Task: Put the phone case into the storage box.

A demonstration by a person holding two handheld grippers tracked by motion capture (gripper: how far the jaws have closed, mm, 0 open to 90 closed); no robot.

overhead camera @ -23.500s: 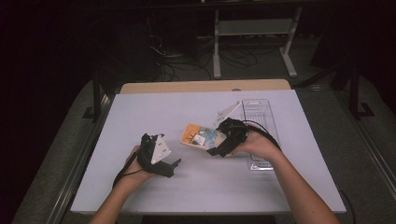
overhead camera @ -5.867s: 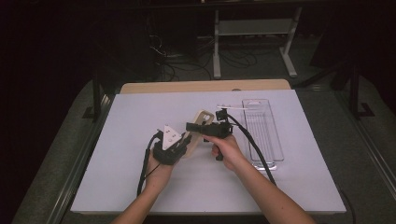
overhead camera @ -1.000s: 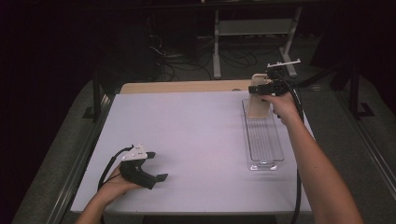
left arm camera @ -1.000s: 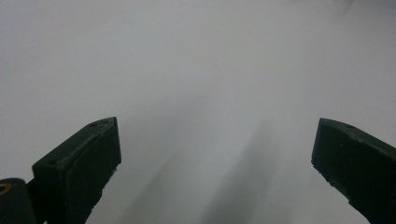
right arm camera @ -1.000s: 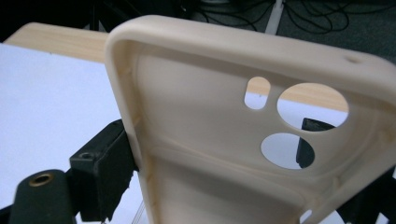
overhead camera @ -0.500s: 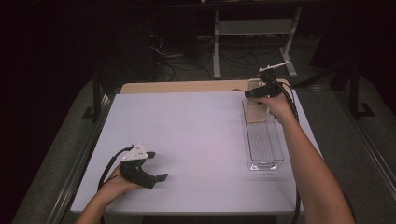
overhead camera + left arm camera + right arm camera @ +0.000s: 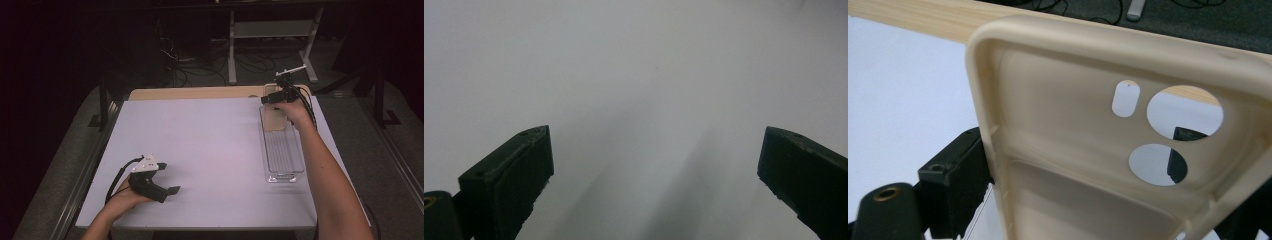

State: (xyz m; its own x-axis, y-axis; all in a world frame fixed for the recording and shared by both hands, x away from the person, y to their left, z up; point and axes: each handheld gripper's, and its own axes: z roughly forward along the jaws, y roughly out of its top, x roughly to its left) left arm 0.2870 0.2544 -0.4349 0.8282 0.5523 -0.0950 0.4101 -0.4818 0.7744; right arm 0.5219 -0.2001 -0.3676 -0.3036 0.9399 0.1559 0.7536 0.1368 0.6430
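Note:
A beige phone case (image 7: 272,118) with round camera holes hangs over the far end of a clear plastic tray (image 7: 283,159) at the table's right. My right gripper (image 7: 276,97) is shut on it from above. In the right gripper view the phone case (image 7: 1073,150) stands between the jaws, with one black jaw against its left edge and the other showing through the holes. My left gripper (image 7: 169,178) rests on the white table near the front left, held by a hand. In the left gripper view the left gripper (image 7: 654,175) is open wide over bare table.
The white table (image 7: 210,145) has a wooden strip (image 7: 195,93) along its far edge. Beyond it are a dark floor, cables and a metal stand (image 7: 272,30). The person's right forearm (image 7: 325,175) lies along the tray's right side.
My right gripper has shifted a little left and lowered the phone case toward the tray's far end. The left gripper has stayed still.

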